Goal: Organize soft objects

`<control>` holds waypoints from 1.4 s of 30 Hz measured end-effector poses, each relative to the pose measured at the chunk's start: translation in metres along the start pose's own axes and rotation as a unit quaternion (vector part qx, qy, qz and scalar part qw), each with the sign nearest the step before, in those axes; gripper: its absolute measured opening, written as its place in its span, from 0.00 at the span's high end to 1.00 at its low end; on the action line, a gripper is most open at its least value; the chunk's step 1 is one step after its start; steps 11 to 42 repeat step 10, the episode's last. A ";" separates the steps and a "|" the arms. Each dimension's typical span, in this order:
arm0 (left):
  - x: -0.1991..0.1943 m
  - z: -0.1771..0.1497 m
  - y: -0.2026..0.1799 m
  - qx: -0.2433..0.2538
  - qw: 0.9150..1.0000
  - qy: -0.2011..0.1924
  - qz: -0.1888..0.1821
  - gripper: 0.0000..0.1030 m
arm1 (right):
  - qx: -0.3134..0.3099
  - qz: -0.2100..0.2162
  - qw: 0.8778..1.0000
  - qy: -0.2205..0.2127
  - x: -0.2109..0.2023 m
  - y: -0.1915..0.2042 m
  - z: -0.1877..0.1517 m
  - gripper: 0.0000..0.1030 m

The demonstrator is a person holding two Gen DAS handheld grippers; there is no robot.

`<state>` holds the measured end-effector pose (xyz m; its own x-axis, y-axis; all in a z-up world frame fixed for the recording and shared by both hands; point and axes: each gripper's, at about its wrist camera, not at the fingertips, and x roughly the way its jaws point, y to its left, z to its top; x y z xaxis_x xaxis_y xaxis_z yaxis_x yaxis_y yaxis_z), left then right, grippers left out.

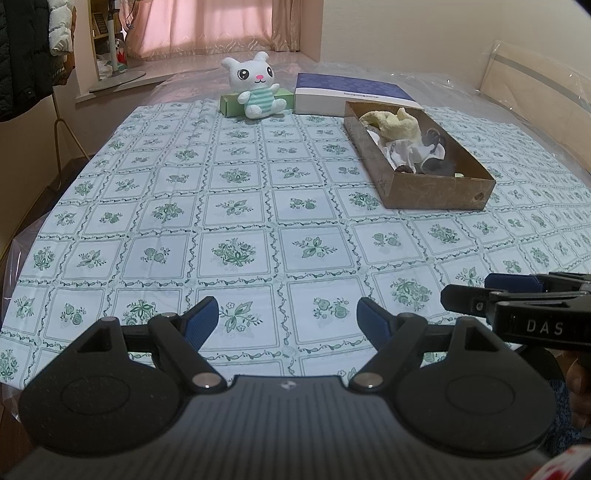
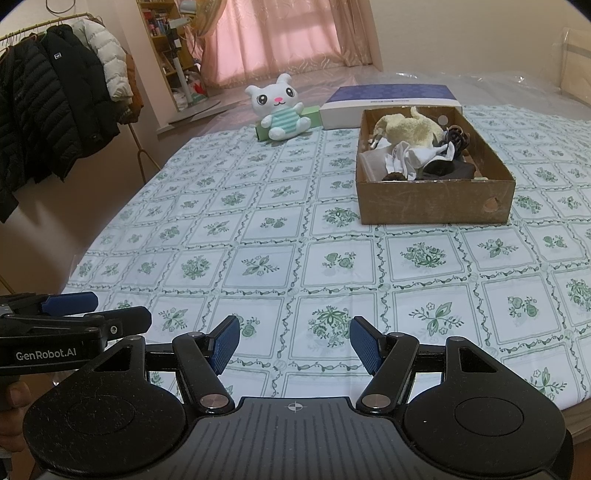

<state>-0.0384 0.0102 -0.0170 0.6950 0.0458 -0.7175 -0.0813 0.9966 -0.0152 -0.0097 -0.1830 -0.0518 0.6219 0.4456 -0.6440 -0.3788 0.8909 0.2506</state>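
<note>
- Both tongs stand wide apart and hold nothing: the left tongs point(image 1: 288, 317) and the right tongs point(image 2: 294, 341) hover low over the near part of the tablecloth point(image 1: 236, 206), side by side.
- Writing: the body of the right tongs, seen from the left wrist view, bears "DAS"; the body of the left tongs, seen from the right wrist view, bears "GenRobot.AI". The print on the blue box point(image 2: 391, 98) is too small to read.
- One open cardboard box point(image 2: 436, 201) stands on the cloth, right of centre; inside lie soft objects in a heap: a yellow towel point(image 2: 406, 127), a white cloth point(image 2: 410, 157) and dark pieces I cannot name.
- One white plush rabbit point(image 1: 256, 86) in a striped green shirt sits at the far edge, against one green box point(image 1: 231, 103), just beside the blue box.
- Only the right wrist view shows the whole rack of jackets point(image 2: 55, 110) and a bookshelf point(image 2: 162, 33); the left wrist view shows only a part of the jackets.
</note>
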 end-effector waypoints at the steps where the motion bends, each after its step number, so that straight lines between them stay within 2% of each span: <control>1: 0.000 0.000 0.000 0.000 1.000 0.000 0.000 0.22 | 0.000 0.000 1.000 0.000 0.000 0.000 0.000 0.36; 42: 0.002 0.001 0.002 0.000 1.000 0.002 0.001 0.22 | 0.000 -0.001 1.000 0.001 0.001 0.001 0.000 0.36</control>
